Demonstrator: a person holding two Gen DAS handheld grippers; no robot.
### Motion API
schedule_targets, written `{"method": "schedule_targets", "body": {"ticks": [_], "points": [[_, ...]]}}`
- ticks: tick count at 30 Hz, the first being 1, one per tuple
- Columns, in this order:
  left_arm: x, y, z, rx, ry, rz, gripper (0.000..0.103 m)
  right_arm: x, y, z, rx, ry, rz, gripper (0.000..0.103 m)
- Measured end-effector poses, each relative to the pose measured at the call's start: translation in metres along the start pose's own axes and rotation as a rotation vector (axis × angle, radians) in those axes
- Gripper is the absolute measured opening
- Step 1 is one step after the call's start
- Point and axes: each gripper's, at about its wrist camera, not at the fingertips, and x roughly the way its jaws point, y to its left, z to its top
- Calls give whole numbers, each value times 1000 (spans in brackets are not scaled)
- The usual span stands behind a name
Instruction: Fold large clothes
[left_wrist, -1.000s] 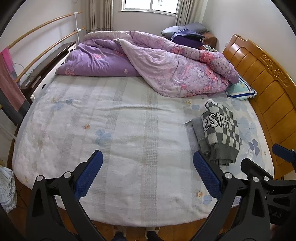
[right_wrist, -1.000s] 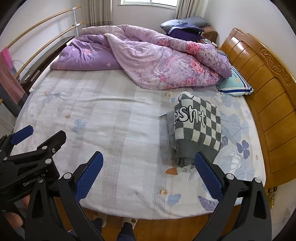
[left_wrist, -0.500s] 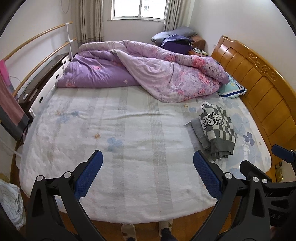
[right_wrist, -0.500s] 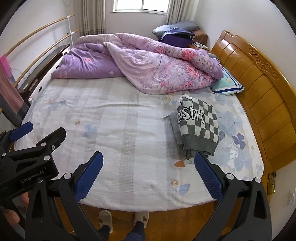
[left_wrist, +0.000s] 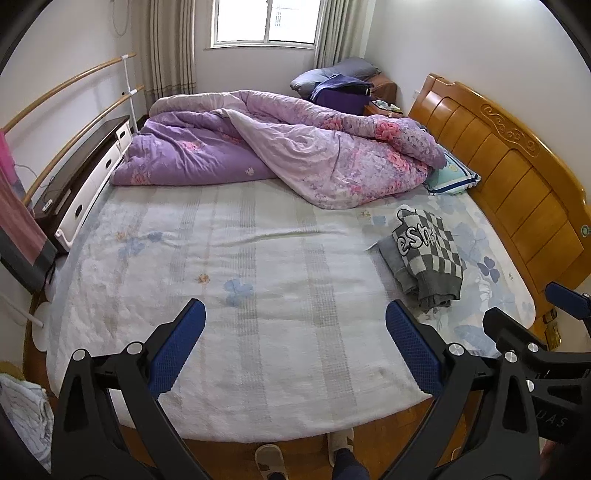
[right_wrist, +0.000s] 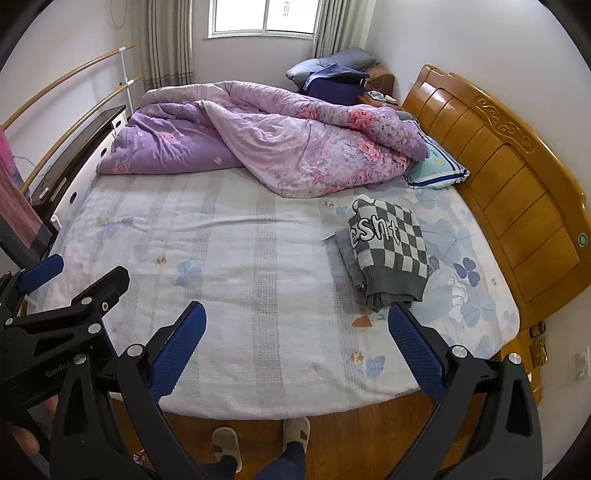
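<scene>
Bedroom setting: a wide bed (left_wrist: 258, 258) with a pale floral sheet fills both wrist views, seen from its side edge.

1. Task item. The checkered sweater (right_wrist: 388, 251) lies folded on the sheet, beyond and right of the right gripper (right_wrist: 295, 347), just past its right finger tip. In the left wrist view the same sweater (left_wrist: 428, 254) lies beyond and right of the left gripper (left_wrist: 295, 347). It appears already folded into a compact stack over a grey layer; judged complete or nearly so.

2. Gripper state. Both grippers have jaws spread wide and hold nothing. Both hover off the near edge of the mattress, above the floor, touching no cloth.

3. Doing the step well. If any tidying remains, approach the stack from its near hem, pinch all layers together, and press flat rather than drag, since knit likely stretches and shifts.

4. Edges and room. Ahead of both jaws the sheet offers broad working room. The purple quilt (left_wrist: 295, 155) bounds it at the far side, the wooden headboard (right_wrist: 517, 177) at the right. A pillow (right_wrist: 436, 170) sits between quilt and headboard, beyond the sweater.
</scene>
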Motion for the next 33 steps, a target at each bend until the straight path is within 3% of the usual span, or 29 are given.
{"method": "schedule_targets", "body": {"ticks": [21, 33], "points": [[-6, -8, 15, 14, 0, -45, 98, -19, 1, 3, 21, -26, -35, 95], [-1, -12, 21, 45, -29, -29, 98, -15, 0, 8, 16, -17, -39, 95]]}}
